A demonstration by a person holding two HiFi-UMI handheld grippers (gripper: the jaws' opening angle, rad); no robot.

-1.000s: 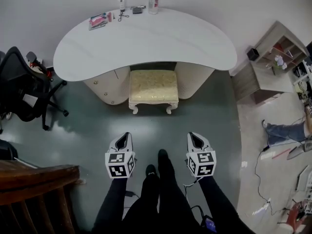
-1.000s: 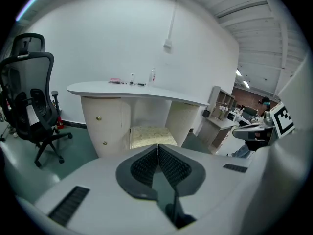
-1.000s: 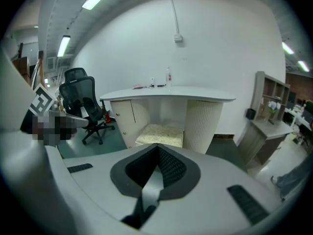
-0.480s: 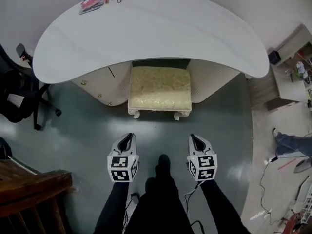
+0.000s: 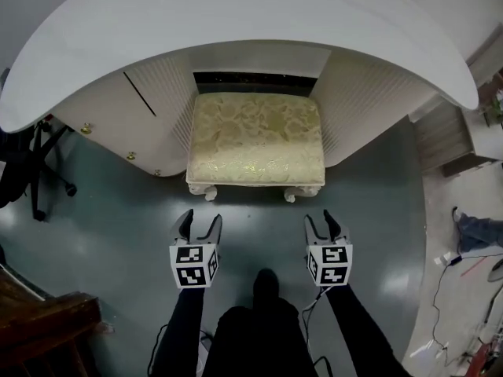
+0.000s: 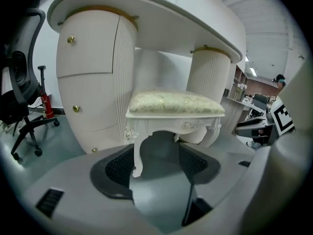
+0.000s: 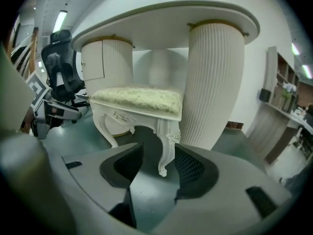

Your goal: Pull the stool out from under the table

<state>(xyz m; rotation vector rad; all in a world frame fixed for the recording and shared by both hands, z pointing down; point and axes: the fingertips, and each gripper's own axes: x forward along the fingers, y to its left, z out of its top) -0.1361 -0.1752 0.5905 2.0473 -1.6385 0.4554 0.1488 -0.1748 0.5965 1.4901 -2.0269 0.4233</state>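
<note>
The white stool (image 5: 255, 136) with a cream patterned cushion stands tucked between the two ribbed pedestals under the white curved table (image 5: 236, 22). My left gripper (image 5: 198, 220) is low over the floor just short of the stool's front left leg (image 6: 138, 155). Its jaws are opening, and that leg lines up between them without touching. My right gripper (image 5: 322, 218) is the same way in front of the front right leg (image 7: 165, 151), its jaws opening and no pad on the leg. The left gripper (image 6: 155, 163) and right gripper (image 7: 156, 168) views both show bare floor between the pads.
A black office chair (image 5: 23, 163) stands at the left beside the pedestal with gold knobs (image 5: 85, 129). Dark wooden furniture (image 5: 39, 328) is at the bottom left. A low shelf unit (image 5: 448, 140), a person's leg (image 5: 479, 230) and floor cables lie to the right.
I have come closer to the table, so the stool looms larger and nearer both grippers. Both grippers' jaws, shut before, now stand apart.
</note>
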